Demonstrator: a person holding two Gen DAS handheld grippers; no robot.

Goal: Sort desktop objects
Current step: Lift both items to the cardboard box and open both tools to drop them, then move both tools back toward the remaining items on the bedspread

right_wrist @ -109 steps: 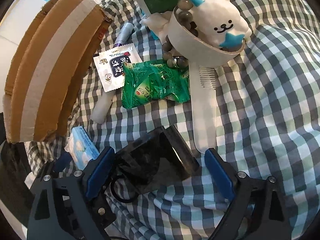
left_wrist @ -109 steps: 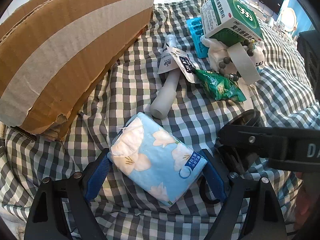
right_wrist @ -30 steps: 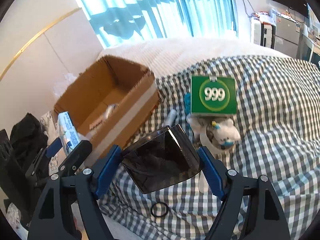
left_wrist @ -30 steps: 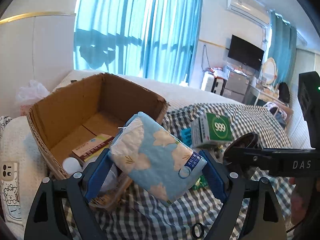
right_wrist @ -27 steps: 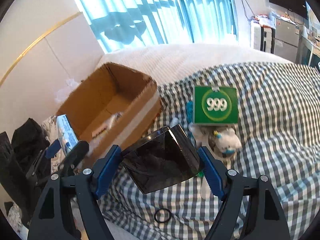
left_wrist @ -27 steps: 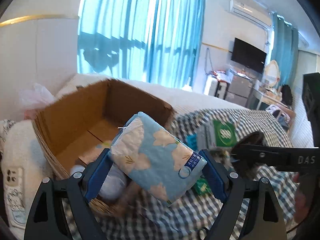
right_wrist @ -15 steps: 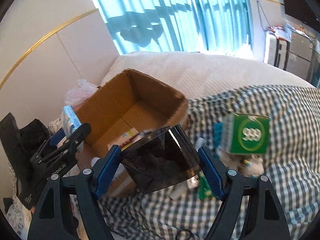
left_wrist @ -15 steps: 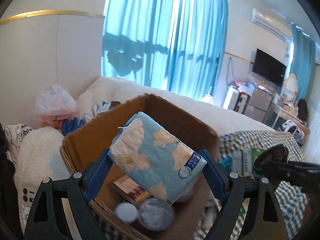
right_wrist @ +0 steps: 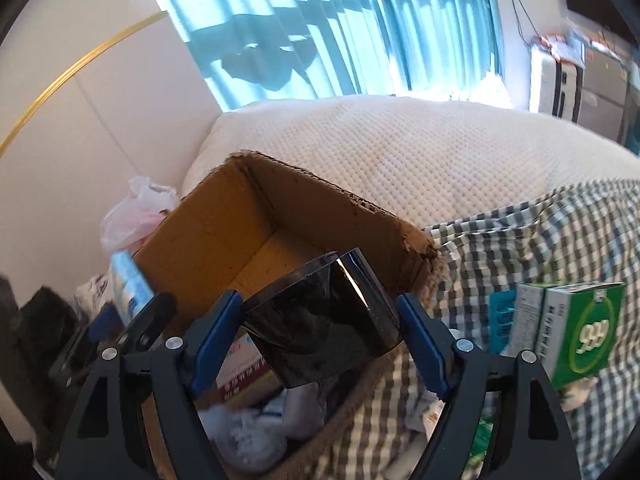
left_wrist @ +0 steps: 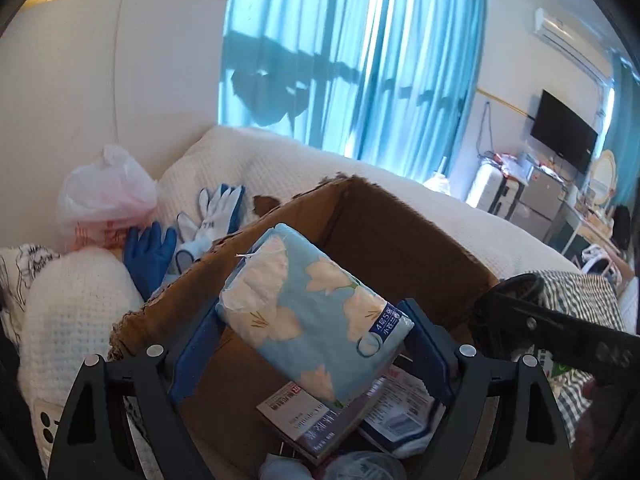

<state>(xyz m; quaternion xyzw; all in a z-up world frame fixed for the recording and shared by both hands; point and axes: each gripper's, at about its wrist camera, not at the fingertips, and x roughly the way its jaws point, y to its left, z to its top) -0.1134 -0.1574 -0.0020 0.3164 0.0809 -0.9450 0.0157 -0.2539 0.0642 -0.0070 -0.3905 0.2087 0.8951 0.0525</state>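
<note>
Two loads are hanging over the cardboard box (left_wrist: 400, 236): our left gripper (left_wrist: 312, 332) pinching the tissue pack (left_wrist: 312, 308), our right gripper (right_wrist: 320, 320) clamping dark glasses (right_wrist: 320, 324). Next, probably, we are lowering and releasing.

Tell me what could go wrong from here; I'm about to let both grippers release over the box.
The dark sunglasses in the right gripper hang over the cardboard box's near wall, so they may catch the rim or fall onto the checked cloth. The tissue pack in the left gripper would land on the booklets, perhaps tilted.
</note>
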